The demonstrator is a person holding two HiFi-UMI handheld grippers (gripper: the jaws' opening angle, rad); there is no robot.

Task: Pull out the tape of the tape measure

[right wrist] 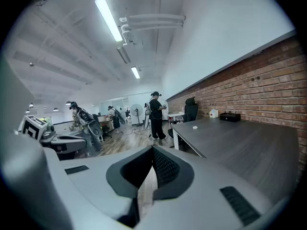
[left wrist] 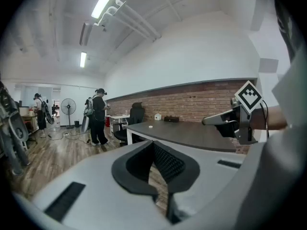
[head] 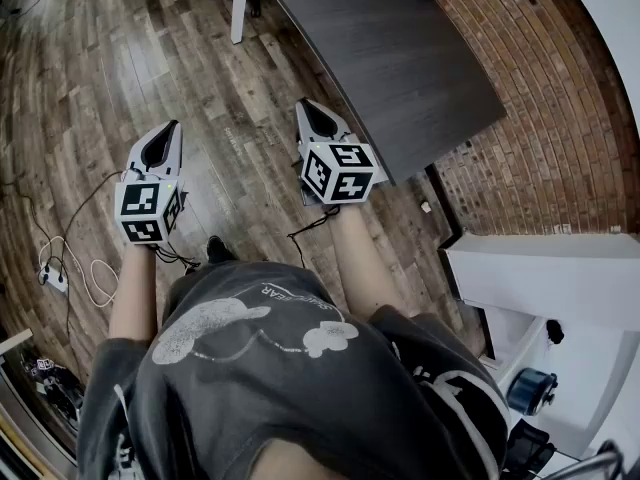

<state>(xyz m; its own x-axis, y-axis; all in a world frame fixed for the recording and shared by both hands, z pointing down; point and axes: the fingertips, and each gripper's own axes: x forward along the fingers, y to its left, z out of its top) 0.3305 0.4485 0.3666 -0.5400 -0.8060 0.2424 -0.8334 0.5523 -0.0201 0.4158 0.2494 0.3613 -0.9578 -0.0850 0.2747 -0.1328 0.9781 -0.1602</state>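
Plainly, both pairs of tongs are closed and hold nothing. In the left gripper view the black pads of our left tongs [left wrist: 154, 146] meet at the tip with only floor showing behind them. In the right gripper view our right tongs [right wrist: 153, 151] are pressed together the same way. Each carries its marker cube [head: 150, 211], and both point a little downward, held out in front of us over the wooden floor [head: 120, 68].

The right tongs hang just beside the near corner of the dark surface [head: 400, 58], short of its edge. The left tongs are further from it, out over open floor. On the far part of the surface lies a small white thing [right wrist: 194, 127], too small for us to tell whether it is the tape measure. Further along the surface, against the brick wall [head: 540, 68], stand a white box [right wrist: 213, 113] and a black box [right wrist: 230, 117]. A dark office chair [right wrist: 191, 110] sits at the far end of the surface. A person [right wrist: 156, 114] stands beyond that end, with a standing fan [right wrist: 136, 110] further off. Cables [head: 80, 268] trail on the floor well away from the surface.
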